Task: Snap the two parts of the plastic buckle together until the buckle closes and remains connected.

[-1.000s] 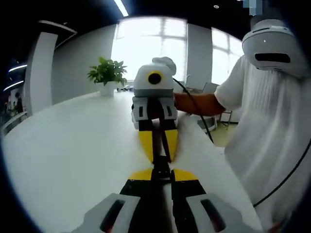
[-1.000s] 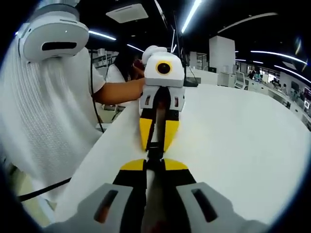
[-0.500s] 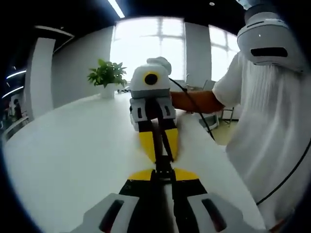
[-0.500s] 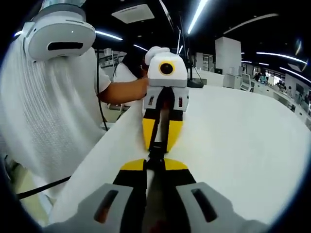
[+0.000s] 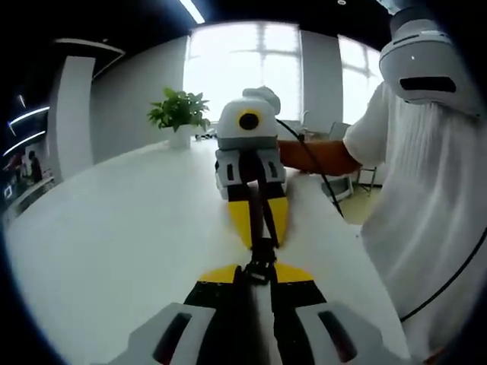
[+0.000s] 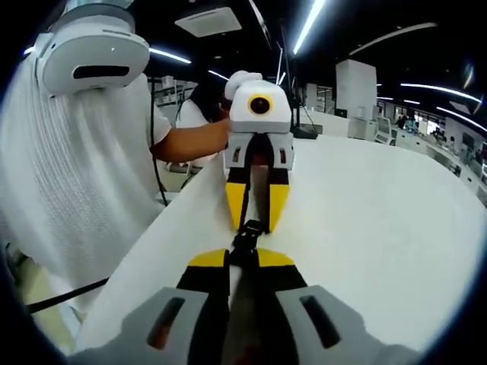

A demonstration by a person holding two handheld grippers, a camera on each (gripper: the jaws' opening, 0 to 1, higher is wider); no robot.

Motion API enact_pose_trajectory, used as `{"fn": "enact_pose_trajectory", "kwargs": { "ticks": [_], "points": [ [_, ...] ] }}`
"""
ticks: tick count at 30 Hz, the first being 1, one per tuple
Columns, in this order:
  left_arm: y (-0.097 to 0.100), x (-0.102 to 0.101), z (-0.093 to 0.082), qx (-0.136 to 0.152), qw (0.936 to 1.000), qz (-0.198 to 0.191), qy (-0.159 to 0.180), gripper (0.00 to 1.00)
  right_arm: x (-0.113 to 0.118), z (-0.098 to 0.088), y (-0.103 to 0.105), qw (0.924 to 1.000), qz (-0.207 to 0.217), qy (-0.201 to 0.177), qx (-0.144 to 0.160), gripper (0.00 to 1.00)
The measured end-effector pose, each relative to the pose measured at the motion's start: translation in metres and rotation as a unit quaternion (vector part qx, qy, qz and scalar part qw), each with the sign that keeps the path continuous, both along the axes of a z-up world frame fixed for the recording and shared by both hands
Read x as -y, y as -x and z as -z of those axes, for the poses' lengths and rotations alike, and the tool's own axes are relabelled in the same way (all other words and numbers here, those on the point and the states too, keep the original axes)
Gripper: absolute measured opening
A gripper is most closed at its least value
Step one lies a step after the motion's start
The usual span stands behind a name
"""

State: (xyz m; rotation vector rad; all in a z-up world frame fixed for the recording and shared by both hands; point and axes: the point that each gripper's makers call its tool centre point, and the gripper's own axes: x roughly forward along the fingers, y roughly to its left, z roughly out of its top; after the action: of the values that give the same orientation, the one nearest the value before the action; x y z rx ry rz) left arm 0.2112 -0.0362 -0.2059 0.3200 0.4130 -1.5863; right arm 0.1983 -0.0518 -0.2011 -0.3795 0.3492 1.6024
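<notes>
The left hand-held gripper [image 5: 259,275] is pinched narrow on a strap, and so is the right hand-held gripper [image 6: 242,260]; they face each other nose to nose over the white surface [image 5: 114,228]. Between their yellow tips hangs the black buckle [image 5: 262,255], held just above the surface. Its two parts look butted together, perhaps already latched, though it is too small to tell. What remains, I'd judge, is confirming that it holds. Its long axis runs straight from one gripper to the other.
</notes>
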Motion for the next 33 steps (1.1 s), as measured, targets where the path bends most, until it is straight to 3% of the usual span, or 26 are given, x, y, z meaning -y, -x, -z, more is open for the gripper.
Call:
{"fn": "enact_pose_trajectory", "kwargs": {
  "ticks": [14,33],
  "points": [
    [0.004,-0.003,0.000,0.004,1.0000,0.001,0.001,0.12,0.000,0.000,-0.005,0.9999,0.015,0.001,0.003,0.11],
    [0.011,0.000,-0.001,-0.006,0.9999,0.009,0.007,0.09,0.001,0.001,-0.011,0.9999,-0.008,0.006,-0.005,0.10]
  ]
}}
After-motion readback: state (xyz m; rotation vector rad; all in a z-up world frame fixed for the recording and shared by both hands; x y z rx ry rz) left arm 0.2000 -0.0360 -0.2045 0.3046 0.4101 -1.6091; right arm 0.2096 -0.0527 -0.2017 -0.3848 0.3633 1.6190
